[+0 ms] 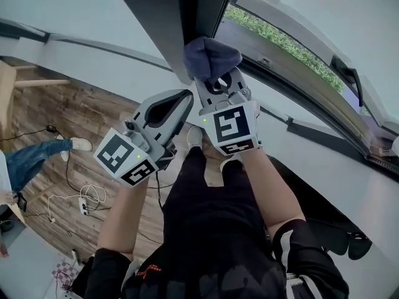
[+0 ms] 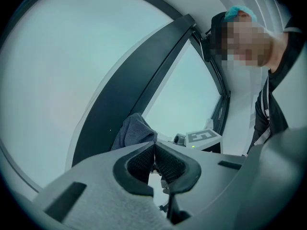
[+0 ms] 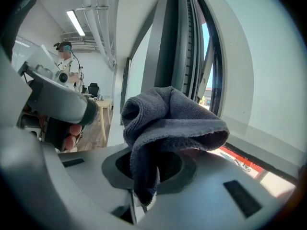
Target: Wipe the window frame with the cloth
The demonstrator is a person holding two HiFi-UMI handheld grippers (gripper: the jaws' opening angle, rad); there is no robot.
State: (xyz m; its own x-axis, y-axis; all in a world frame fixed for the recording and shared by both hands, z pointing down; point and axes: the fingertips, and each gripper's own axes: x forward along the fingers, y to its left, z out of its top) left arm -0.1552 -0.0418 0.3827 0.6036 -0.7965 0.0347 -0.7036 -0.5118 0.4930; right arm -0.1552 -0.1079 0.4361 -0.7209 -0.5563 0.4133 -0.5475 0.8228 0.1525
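Clamping bunched cloth, right tongs, at upright window frame

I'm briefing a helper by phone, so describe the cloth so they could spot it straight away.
Find the dark window frame. Held up at it, pinched in the right tongs, is the cloth. It is the only soft thing there: bunched, fuzzy and dark grey-blue, unlike the hard, pale grey tongs beside it.
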